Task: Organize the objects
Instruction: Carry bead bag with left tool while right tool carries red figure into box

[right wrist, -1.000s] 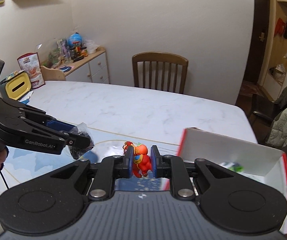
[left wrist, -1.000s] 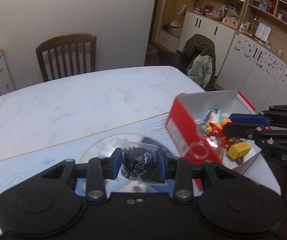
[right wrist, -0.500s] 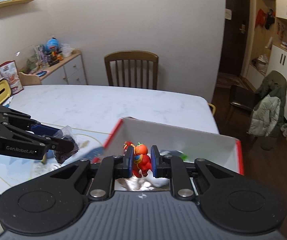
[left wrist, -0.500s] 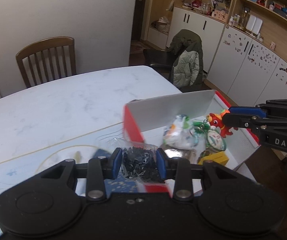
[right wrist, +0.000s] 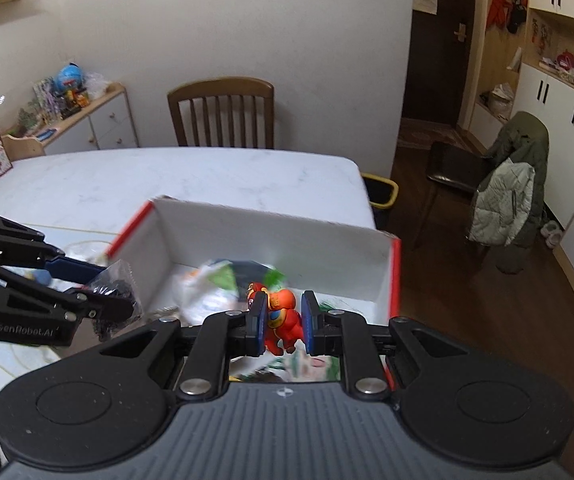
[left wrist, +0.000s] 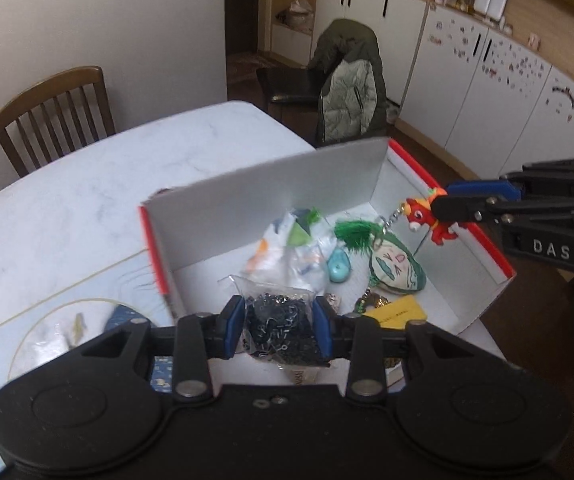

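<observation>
Box (left wrist: 271,200) open-topped; left claw (left wrist: 278,330) grips bag (left wrist: 281,332), right claw (right wrist: 283,322) toy (right wrist: 283,320)

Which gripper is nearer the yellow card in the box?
Left. The left gripper, shut on a bag of black bits, hangs just beside the yellow card. The right gripper, holding a red toy, is up by the box's far right wall.

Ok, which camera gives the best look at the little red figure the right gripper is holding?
The left wrist view: the red figure shows side-on, with its face and keychain clear of the right gripper. In the right wrist view the blue pads hide its sides.
</observation>
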A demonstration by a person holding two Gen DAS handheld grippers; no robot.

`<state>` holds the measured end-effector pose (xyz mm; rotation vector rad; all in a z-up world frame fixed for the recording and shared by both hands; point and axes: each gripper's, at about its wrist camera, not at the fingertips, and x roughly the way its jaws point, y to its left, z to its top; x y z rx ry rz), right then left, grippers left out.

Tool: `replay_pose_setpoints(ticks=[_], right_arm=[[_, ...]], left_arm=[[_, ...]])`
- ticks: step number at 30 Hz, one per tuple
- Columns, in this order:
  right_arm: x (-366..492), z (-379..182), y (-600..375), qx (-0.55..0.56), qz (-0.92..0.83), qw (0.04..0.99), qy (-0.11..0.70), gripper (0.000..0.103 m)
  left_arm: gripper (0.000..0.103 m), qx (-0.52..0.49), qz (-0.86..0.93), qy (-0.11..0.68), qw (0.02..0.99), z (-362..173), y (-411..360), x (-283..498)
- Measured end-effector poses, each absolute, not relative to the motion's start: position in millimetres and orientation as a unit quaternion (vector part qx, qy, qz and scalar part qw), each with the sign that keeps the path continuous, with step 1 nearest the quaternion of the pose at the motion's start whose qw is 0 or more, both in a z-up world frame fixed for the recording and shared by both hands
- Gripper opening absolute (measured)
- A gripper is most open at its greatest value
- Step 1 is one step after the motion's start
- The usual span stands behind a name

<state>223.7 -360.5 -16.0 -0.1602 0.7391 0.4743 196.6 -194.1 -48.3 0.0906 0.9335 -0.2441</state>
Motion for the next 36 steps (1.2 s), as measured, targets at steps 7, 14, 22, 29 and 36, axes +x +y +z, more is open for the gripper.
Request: replay_pose_setpoints(ticks=[7, 14, 22, 29, 36], right_arm=[[246, -42, -369, -0.086, 0.222, 0.894, 0.38, 0.017], [261, -63, -370, -0.084, 0.233, 0.883, 0.398, 0.017], [267, -69, -354, -0.071, 0.263, 0.874, 0.401, 0.017], [274, -56, -339, -0.082, 0.284, 0.876, 0.382, 0.017], [289, -84, -320, -0.089, 0.288, 0.854, 0.424, 0.017]], left_arm=[[0.035, 0.056, -0.107, 0.487, 0.865, -76, -217, 218], [0.035, 0.065, -0.098, 0.525, 0.843, -102, -224, 232], [0.035, 0.068, -0.096, 0.538, 0.834, -108, -227, 234], [0.035, 0.059, -0.095, 0.542, 0.833, -111, -226, 233], [0.036, 0.047, -0.094, 0.544, 0.832, -113, -227, 237]])
